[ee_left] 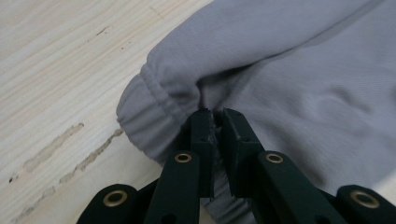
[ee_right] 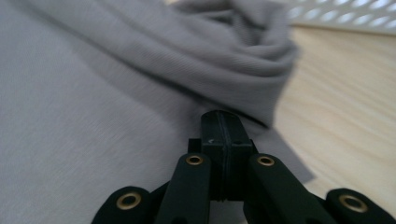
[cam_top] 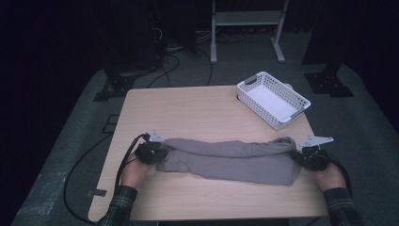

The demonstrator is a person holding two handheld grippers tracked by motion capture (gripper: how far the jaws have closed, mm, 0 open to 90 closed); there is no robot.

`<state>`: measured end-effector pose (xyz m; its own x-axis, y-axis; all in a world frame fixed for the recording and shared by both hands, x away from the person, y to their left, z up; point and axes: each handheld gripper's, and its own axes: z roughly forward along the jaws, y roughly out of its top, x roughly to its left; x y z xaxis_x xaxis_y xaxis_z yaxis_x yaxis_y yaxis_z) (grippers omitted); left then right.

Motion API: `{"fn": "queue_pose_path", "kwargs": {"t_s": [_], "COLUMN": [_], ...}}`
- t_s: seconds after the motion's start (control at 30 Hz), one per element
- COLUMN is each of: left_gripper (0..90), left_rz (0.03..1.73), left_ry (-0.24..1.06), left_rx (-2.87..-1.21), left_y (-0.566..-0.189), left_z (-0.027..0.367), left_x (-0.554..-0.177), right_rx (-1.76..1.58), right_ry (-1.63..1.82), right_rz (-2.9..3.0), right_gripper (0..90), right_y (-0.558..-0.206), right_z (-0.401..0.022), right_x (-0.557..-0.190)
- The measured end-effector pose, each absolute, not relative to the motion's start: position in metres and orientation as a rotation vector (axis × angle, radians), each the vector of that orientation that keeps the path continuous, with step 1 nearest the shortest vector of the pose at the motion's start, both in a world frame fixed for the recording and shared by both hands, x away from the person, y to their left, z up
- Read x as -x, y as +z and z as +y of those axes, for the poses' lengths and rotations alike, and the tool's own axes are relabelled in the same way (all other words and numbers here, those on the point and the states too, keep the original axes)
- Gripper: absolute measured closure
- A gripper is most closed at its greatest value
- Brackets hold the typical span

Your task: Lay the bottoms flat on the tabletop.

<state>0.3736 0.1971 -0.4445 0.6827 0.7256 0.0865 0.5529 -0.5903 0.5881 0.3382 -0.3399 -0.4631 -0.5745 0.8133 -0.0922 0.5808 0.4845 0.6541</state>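
From above, you are at a light wooden table (cam_top: 188,108) in a dark room. A grey garment (cam_top: 230,160) lies folded in a long strip near the front edge of the table. Your left gripper (cam_top: 157,153) pinches its left end and your right gripper (cam_top: 301,155) pinches its right end. A white basket (cam_top: 273,99) sits at the far right corner. Past the table there is grey carpet (cam_top: 70,141), black cables (cam_top: 164,66) and a pale metal stand (cam_top: 247,28).

In your left gripper view, the jaws are squeezed on the grey cloth (ee_left: 289,70), just beside a ribbed cuff (ee_left: 140,112). The wood (ee_left: 56,70) has small marks.

In your right gripper view, the jaws are pressed tight together on the thin edge of the cloth (ee_right: 93,93). Bunched folds (ee_right: 243,51) lie just past them.
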Motion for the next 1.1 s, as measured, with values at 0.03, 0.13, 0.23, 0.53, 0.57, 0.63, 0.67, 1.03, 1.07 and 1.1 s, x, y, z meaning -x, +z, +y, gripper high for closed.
{"fn": "queue_pose_path", "kwargs": {"t_s": [0.03,0.13,0.23,0.53,0.57,0.63,0.67,1.03,1.07,1.1], "left_gripper": [83.4,83.4,83.3,83.0,83.0,82.9,82.8,82.8,82.8,82.8], "left_rz": [0.985,0.985,0.976,0.933,0.93,0.908,0.902,0.795,0.789,0.781], "left_ry": [0.44,0.462,0.49,0.512,0.511,0.506,0.504,0.491,0.485,0.481], "left_rx": [-2.374,-2.39,-2.409,-2.417,-2.413,-2.419,-2.421,-2.448,-2.447,-2.447], "left_y": [-0.446,-0.448,-0.448,-0.449,-0.45,-0.45,-0.45,-0.451,-0.451,-0.451], "left_z": [0.195,0.189,0.181,0.156,0.153,0.147,0.143,0.097,0.093,0.089], "left_x": [-0.375,-0.382,-0.389,-0.411,-0.412,-0.416,-0.418,-0.438,-0.439,-0.44], "right_rx": [-1.157,-1.114,-1.066,-0.866,-0.838,-0.791,-0.766,-0.488,-0.46,-0.435], "right_ry": [0.803,0.802,0.791,0.781,0.78,0.793,0.795,0.834,0.827,0.825], "right_rz": [2.354,2.398,2.44,2.6,2.62,2.652,2.665,2.807,2.809,2.813], "right_gripper": [89.1,89.1,89.2,89.2,89.1,89.2,89.2,89.2,89.1,89.2], "right_y": [-0.464,-0.464,-0.463,-0.459,-0.458,-0.458,-0.458,-0.458,-0.458,-0.458], "right_z": [-0.338,-0.331,-0.321,-0.277,-0.271,-0.258,-0.253,-0.182,-0.175,-0.17], "right_x": [-0.338,-0.337,-0.333,-0.316,-0.313,-0.308,-0.306,-0.28,-0.278,-0.276]}}
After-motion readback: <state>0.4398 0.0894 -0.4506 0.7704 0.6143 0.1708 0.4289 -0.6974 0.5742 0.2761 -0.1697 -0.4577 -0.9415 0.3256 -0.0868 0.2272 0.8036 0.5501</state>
